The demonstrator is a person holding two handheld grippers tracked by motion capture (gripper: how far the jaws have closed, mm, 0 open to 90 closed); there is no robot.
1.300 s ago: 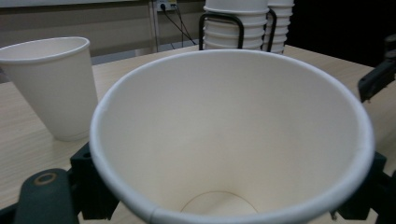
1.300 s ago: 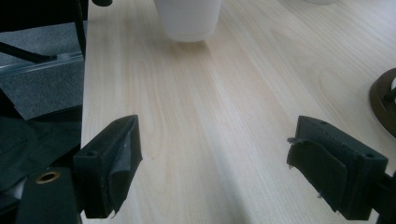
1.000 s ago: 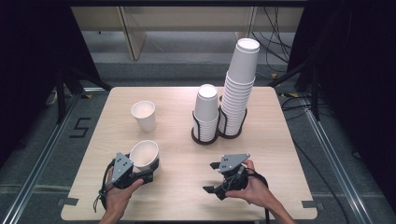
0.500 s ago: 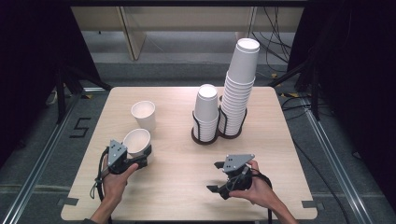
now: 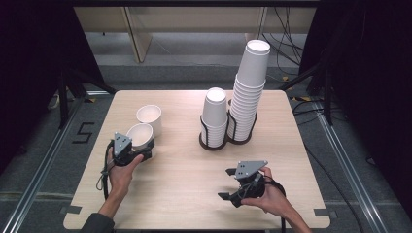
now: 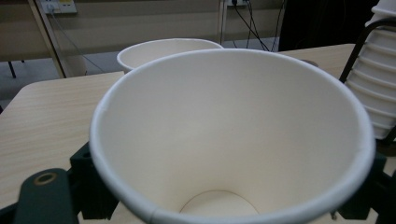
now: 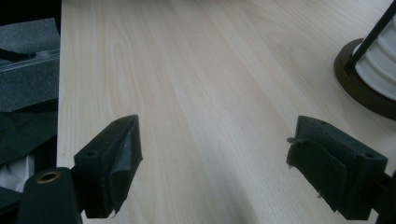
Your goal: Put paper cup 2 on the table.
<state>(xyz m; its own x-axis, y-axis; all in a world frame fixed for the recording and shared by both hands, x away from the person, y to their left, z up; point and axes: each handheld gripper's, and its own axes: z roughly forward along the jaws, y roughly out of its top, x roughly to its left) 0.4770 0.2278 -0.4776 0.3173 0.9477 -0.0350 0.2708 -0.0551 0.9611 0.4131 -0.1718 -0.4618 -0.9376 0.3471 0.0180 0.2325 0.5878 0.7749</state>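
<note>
My left gripper [image 5: 137, 148] pinches a white paper cup [image 5: 140, 134], mouth up, just beside the lone cup [image 5: 148, 116] on the table [image 5: 184, 170]; in the left gripper view its rim hides my pads. My right gripper [image 5: 232, 187] hovers near the cup-stack holder [image 5: 214, 143], jaws spread with nothing between them, the holder cut off at the edge of the right gripper view.

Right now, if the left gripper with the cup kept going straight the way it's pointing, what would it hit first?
Most likely the other paper cup standing upright on the table, straight beyond the held cup in the left gripper. The gap between them is hard to judge.
</note>
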